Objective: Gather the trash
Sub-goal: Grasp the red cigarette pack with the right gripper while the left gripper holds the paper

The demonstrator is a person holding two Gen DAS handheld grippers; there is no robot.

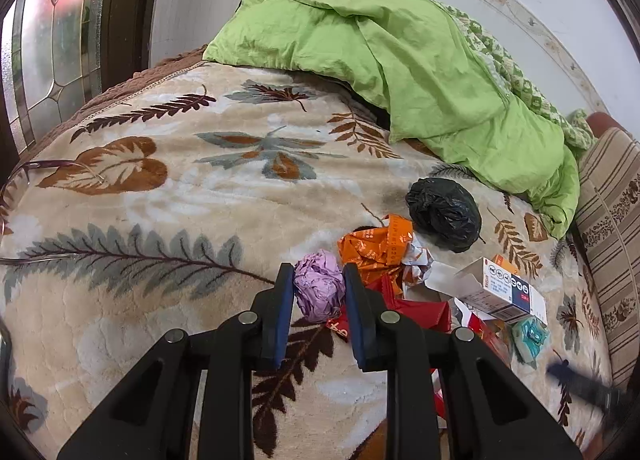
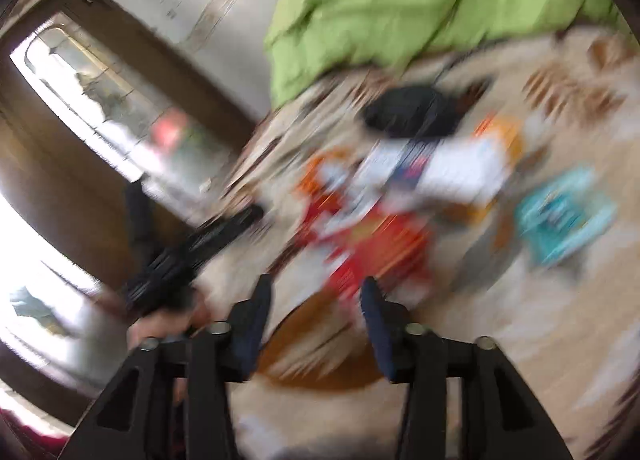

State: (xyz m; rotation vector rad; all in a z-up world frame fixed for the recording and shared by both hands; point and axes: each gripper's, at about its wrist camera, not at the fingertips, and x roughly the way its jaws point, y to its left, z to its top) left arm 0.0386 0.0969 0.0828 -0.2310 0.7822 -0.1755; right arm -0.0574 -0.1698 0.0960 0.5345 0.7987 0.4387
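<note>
1. The left gripper (image 1: 318,292) is clamped on a crumpled lilac paper ball (image 1: 319,290): both blue pads press its sides, and it seems lifted just clear of the leaf-patterned blanket (image 1: 160,188), a pinch across the middle suited to carrying soft trash away.
2. Just to its right lies the rest of the trash pile — an orange wrapper (image 1: 374,246) touching red packaging (image 1: 416,306), a white carton (image 1: 500,292) beyond, a teal packet (image 1: 530,336) near that.
3. Ahead and right sits a black plastic bag (image 1: 444,218), probably where the trash belongs; a green quilt (image 1: 400,60) is heaped behind it.
4. The right gripper (image 2: 316,300) has its jaws apart with nothing between them, aimed at the same pile.
5. Its view is heavily smeared — labels, edges and which scrap lies on which are unreadable, and a dark blur at the left view's lower right cannot be identified.
</note>
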